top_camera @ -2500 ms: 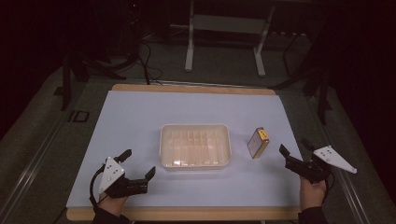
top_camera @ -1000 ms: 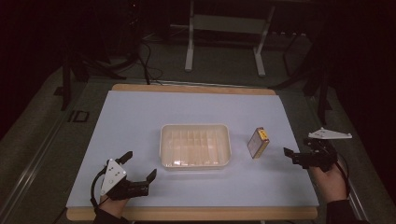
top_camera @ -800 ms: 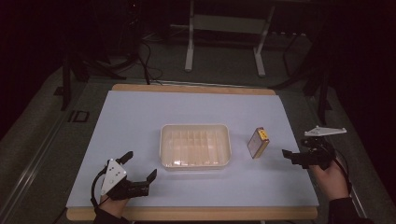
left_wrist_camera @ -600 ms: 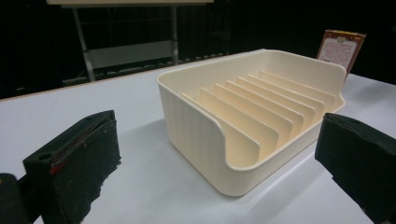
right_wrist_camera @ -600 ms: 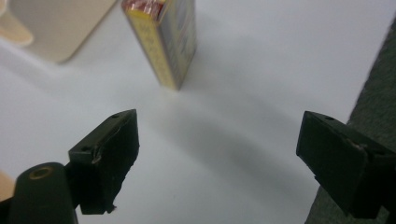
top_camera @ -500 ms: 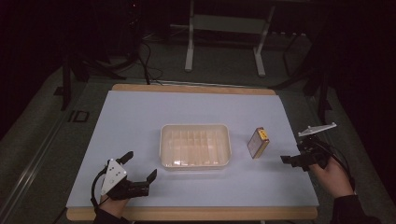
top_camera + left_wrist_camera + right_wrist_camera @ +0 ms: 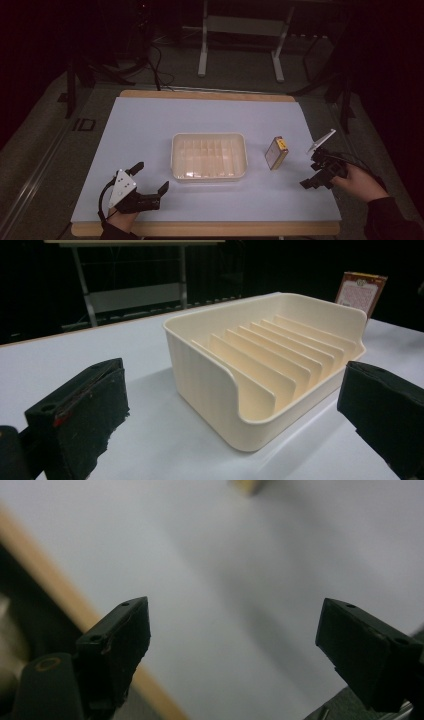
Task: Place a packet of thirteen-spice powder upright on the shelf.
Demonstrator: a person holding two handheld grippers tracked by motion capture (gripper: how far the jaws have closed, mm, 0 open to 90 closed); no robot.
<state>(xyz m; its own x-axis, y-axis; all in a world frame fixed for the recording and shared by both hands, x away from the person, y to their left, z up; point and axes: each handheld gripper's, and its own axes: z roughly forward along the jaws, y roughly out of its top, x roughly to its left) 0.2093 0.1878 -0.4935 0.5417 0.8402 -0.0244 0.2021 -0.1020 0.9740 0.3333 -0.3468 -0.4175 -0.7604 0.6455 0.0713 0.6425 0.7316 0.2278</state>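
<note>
A cream tray (image 7: 209, 156) with upright dividers lies mid-table, and nothing sits in its slots. A small yellow and red box (image 7: 276, 152) stands just right of it. My left gripper (image 7: 150, 178) rests open near the front left corner, pointing at the tray (image 7: 270, 355), which lies beyond its wide-apart jaws (image 7: 230, 412); the box (image 7: 361, 290) shows behind the tray. My right gripper (image 7: 312, 173) hovers open at the table's right side, tilted, a short way right of the box. Between its jaws (image 7: 245, 645) is bare white table, with a blurred yellow corner (image 7: 247, 485) at the top.
The white table top (image 7: 150, 125) has a wooden rim (image 7: 210, 229) along the front and back. Its wooden edge (image 7: 60, 590) runs close under my right gripper. Dark floor, cables and a metal stand (image 7: 240, 30) lie beyond the far edge.
My right gripper has turned in the hand and drifted slightly left and toward the front, nearer the box. The left gripper, the tray and the box have stayed put.
</note>
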